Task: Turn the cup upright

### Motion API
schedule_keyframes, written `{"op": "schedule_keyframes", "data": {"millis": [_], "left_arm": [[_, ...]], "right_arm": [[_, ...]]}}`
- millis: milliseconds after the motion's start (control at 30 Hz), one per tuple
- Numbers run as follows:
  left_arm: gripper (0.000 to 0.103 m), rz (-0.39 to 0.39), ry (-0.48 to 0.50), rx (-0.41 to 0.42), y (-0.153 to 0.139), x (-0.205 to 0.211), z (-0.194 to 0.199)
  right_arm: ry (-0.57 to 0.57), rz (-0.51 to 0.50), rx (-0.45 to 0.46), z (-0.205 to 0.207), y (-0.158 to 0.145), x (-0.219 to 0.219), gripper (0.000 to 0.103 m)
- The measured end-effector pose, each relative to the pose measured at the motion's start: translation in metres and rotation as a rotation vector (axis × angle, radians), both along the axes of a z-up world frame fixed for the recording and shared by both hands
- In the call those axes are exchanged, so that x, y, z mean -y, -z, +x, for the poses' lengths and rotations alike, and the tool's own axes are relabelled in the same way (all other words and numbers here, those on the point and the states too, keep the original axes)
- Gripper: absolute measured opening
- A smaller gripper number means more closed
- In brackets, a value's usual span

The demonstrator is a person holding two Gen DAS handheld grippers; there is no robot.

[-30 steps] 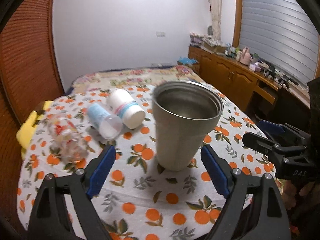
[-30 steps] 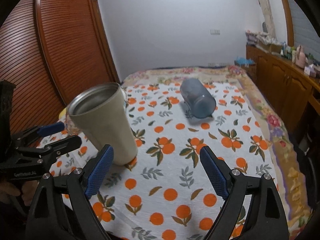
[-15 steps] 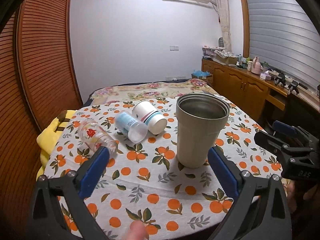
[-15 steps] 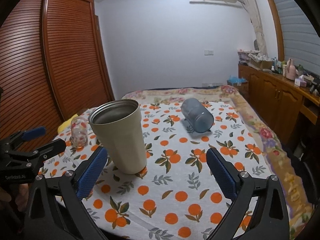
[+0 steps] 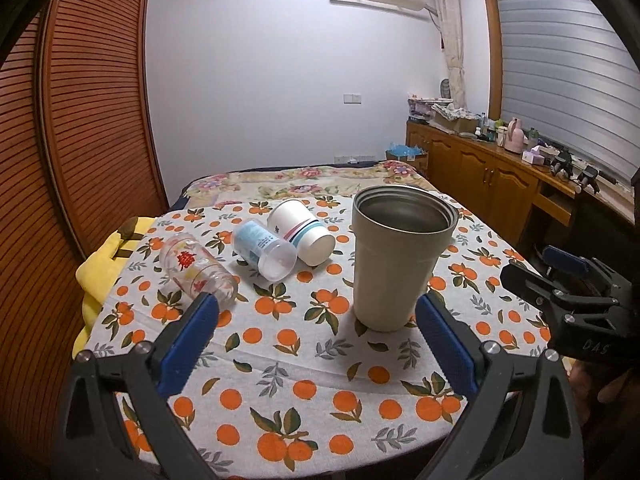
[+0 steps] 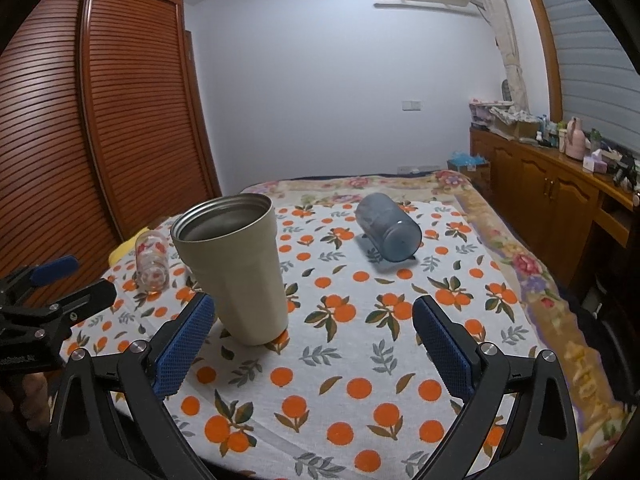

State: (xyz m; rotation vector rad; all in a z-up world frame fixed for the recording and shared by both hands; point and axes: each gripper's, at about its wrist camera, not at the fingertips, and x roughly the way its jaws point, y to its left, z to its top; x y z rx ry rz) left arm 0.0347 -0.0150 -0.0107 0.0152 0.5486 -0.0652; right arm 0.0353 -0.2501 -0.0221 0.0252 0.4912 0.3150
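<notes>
A beige metal cup [image 5: 398, 258] stands upright, mouth up, on the orange-print tablecloth [image 5: 288, 360]; it also shows in the right wrist view [image 6: 240, 268]. My left gripper [image 5: 316, 344] is open and empty, back from the cup near the table's front edge. My right gripper [image 6: 312, 348] is open and empty, to the right of the cup; it also shows in the left wrist view [image 5: 560, 276]. A blue-grey cup [image 6: 388, 228] lies on its side further back.
A clear glass with red print [image 5: 198, 268], a clear plastic cup with a blue label [image 5: 264, 248] and a white paper cup [image 5: 300, 230] lie on their sides at the left. A yellow cloth [image 5: 100, 264] hangs at the table's left edge. Wooden cabinets [image 5: 488, 184] stand at the right.
Both grippers have drawn back and up from the cup, which now stands free and looks smaller. More of the table and room shows.
</notes>
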Motion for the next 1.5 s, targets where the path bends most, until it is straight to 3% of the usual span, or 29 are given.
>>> {"op": "schedule_keyframes", "data": {"millis": [1500], "left_arm": [[0.1,-0.007,-0.024,0.029,-0.009,-0.0007,-0.0078]], "right_arm": [[0.005,-0.014,0.014,-0.0035,-0.002,0.0005,0.101]]}}
